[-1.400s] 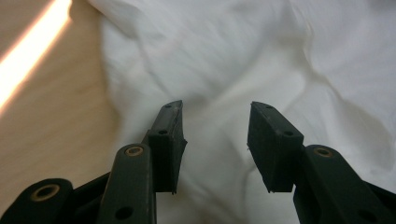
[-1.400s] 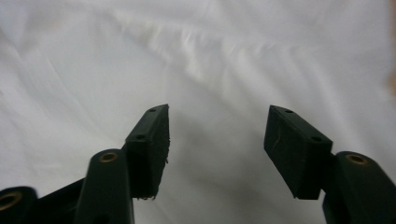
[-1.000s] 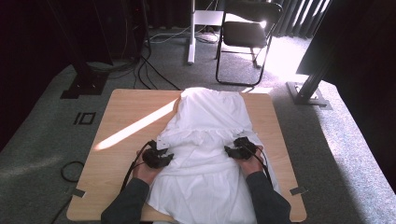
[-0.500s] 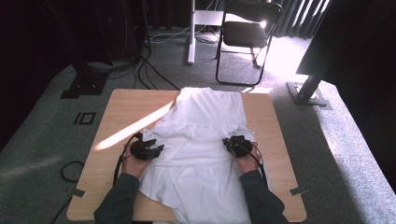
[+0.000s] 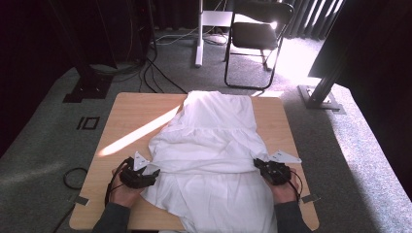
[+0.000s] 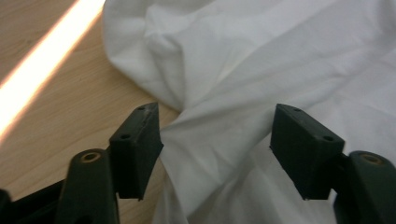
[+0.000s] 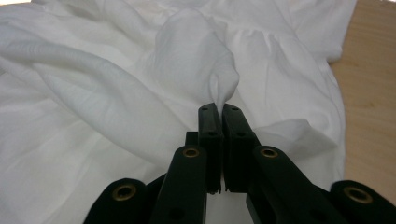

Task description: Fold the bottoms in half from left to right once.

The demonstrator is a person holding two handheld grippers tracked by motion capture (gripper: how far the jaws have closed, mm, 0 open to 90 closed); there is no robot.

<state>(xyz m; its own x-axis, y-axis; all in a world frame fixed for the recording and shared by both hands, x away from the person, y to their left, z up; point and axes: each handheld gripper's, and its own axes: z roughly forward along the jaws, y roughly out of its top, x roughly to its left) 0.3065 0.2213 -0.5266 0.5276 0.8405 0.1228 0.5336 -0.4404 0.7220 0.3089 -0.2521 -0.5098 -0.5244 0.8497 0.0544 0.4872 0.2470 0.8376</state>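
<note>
Right gripper point(image 7: 219, 109) jaws pinching white garment point(image 7: 140, 93), left gripper point(image 6: 215, 140) jaws just opened wide

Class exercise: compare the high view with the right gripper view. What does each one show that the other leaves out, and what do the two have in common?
High view alone: the whole wooden table on grey carpet, a black folding chair behind it, the left gripper at the garment's left edge, and the person's sleeves. Right gripper view alone: the right gripper seen close, its jaws shut on a pinched-up fold of cloth. Both share the white garment spread on the table, the right gripper at its right edge, and some bare wood beside it.
</note>
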